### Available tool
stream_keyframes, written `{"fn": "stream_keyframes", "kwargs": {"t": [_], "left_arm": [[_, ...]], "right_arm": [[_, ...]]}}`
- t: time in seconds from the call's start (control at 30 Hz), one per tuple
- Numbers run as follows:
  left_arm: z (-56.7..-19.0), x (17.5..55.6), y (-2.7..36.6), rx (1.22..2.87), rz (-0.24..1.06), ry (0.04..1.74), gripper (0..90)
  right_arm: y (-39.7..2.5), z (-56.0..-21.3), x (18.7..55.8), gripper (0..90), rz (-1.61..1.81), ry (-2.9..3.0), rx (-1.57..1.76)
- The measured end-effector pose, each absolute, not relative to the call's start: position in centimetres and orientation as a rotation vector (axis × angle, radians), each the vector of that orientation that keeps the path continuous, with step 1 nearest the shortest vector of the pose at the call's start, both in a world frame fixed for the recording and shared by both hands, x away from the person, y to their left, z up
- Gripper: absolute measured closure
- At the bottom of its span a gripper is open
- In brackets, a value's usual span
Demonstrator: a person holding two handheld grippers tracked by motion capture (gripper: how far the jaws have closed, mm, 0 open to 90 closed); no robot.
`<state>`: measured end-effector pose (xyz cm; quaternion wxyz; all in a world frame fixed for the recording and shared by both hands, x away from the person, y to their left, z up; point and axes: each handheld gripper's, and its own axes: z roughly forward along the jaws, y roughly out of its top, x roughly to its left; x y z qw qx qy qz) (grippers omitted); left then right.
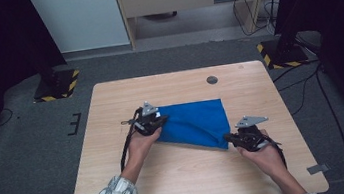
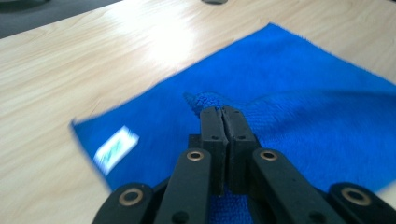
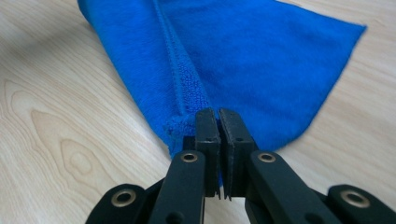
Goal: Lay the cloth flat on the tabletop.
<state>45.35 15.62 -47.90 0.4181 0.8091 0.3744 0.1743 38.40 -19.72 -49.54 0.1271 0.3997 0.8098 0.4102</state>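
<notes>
Blue cloth (image 1: 198, 122) at tabletop centre, partly folded. Left gripper (image 1: 159, 121) and right gripper (image 1: 230, 139): jaws closed, each pinching 1 cloth corner. Judgement: keep both pinches firm, carry corners level, align edges before release.

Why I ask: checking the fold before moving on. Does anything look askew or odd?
Nothing damaged or spilled. The blue cloth lies skewed on the table, drawn into a lopsided shape, each hand-held gripper pinching a corner: left, right.
</notes>
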Motion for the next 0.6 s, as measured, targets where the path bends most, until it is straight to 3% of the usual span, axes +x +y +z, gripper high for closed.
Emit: {"fn": "stream_keyframes", "kwargs": {"t": [0.17,0.3,0.37,0.43,0.6], "left_arm": [[-47.8,44.0,17.7,2.017,0.453,0.968,88.2],[-48.6,44.1,18.4,2.0,0.445,1.001,88.1],[-48.9,44.1,18.5,1.998,0.44,1.006,88.1],[-49.0,44.2,18.5,1.996,0.432,1.007,88.1],[-49.1,44.0,18.1,1.997,0.425,1.005,88.1]], "right_arm": [[-17.8,-49.8,40.3,81.2,1.172,2.366,1.161],[-16.4,-50.4,41.5,72.2,1.136,2.369,1.199],[-16.1,-50.2,41.4,63.0,1.128,2.338,1.219],[-16.1,-49.7,41.1,64.4,1.142,2.316,1.232],[-15.4,-48.8,40.1,80.3,1.143,2.323,1.19]]}}
